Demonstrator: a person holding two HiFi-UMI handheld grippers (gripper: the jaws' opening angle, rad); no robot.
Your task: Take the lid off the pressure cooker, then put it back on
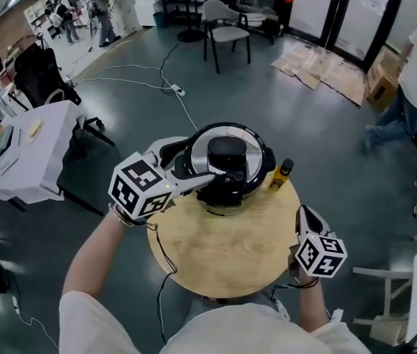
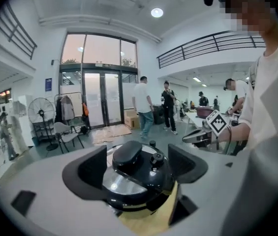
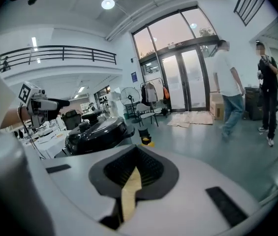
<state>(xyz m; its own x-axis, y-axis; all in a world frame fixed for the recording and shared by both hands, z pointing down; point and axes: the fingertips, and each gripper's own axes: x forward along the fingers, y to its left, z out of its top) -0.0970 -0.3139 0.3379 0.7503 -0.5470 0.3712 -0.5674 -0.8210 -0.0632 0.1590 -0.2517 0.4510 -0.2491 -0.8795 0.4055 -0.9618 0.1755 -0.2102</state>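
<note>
Head view: pressure cooker (image 1: 226,169) sits at the far edge of the counter (image 1: 223,264), lid (image 1: 226,153) on. Risk we flag: an off-centre grab slips or shoves the cooker into the yellow bottle (image 1: 282,174). The left forearm is stretched toward it and the right claw (image 1: 308,218) is parked at the counter's right rim. Left gripper view: left claw (image 2: 138,163) apart, lid handle (image 2: 127,154) framed between, pads clear. Right gripper view: claw together, empty, tilted slightly down.

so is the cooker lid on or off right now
on: the lid sits squarely atop the pressure cooker, no gap showing
</note>
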